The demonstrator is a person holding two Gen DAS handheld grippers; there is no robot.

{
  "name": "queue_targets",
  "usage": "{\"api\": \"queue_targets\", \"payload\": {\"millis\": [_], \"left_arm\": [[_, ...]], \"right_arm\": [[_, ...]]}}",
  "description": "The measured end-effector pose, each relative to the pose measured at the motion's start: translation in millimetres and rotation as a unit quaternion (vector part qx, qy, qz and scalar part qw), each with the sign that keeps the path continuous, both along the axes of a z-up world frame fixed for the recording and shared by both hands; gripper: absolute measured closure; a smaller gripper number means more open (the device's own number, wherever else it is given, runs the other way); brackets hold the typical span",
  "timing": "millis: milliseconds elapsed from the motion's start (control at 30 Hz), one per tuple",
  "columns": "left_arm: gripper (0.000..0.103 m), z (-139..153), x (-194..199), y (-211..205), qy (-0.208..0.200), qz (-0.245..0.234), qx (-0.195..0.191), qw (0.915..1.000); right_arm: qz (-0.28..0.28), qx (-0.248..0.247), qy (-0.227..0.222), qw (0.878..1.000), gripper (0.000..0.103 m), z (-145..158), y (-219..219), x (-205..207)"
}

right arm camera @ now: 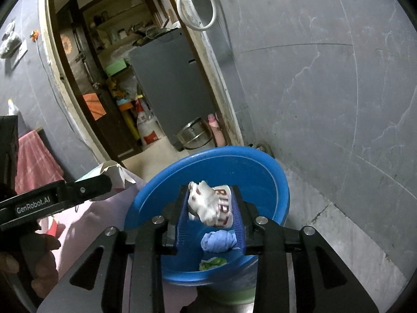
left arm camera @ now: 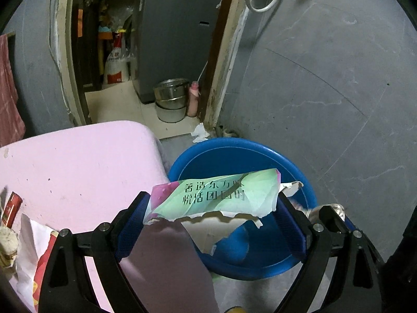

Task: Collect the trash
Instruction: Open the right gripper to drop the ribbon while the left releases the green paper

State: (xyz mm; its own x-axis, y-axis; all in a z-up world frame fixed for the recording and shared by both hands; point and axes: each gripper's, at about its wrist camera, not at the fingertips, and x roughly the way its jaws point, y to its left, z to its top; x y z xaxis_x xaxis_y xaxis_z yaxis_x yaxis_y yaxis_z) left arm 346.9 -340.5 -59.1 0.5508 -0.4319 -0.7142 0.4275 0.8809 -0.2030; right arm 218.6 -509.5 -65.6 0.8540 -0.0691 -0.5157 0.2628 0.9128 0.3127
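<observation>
1. Torn green carton [left arm camera: 216, 195]: clamped across its width in left tool [left arm camera: 212, 208], held over blue basin [left arm camera: 234, 151].
2. Crumpled white wrapper [right arm camera: 211, 206] with red lettering: sits between pads of right tool [right arm camera: 211, 208], pads touching both sides, above basin.
3. Blue wad [right arm camera: 219, 241] and green scrap [right arm camera: 212, 262]: lying inside basin.
4. Pink table [left arm camera: 78, 161]: just beside basin, carrying further litter.

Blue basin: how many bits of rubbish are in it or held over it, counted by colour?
Green: 2 (torn carton, scrap lying in the basin)
White: 1 (crumpled wrapper with red letters)
Blue: 1 (wad)
Total: 4
</observation>
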Motion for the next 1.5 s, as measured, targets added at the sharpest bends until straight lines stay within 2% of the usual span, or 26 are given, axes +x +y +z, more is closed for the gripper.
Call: {"api": "queue_targets", "payload": {"millis": [600, 900, 1100, 1500], "left_arm": [[0.012, -2, 3, -1, 0.018, -0.001, -0.018, 0.9997], [0.011, -1, 1, -7, 0.018, -0.012, -0.007, 0.9997], [0.01, -2, 4, -6, 0.027, -0.022, -0.014, 0.9993], [0.009, 0, 2, -13, 0.015, -0.037, -0.014, 0.9991]], "right_arm": [[-0.018, -0.004, -0.013, 1.0, 0.072, 5, -7, -1], [-0.021, -0.007, -0.012, 1.0, 0.072, 4, -9, -1], [-0.027, -0.006, -0.01, 1.0, 0.072, 2, -14, -2], [-0.025, -0.009, -0.016, 1.0, 0.071, 1, -12, -6]]}}
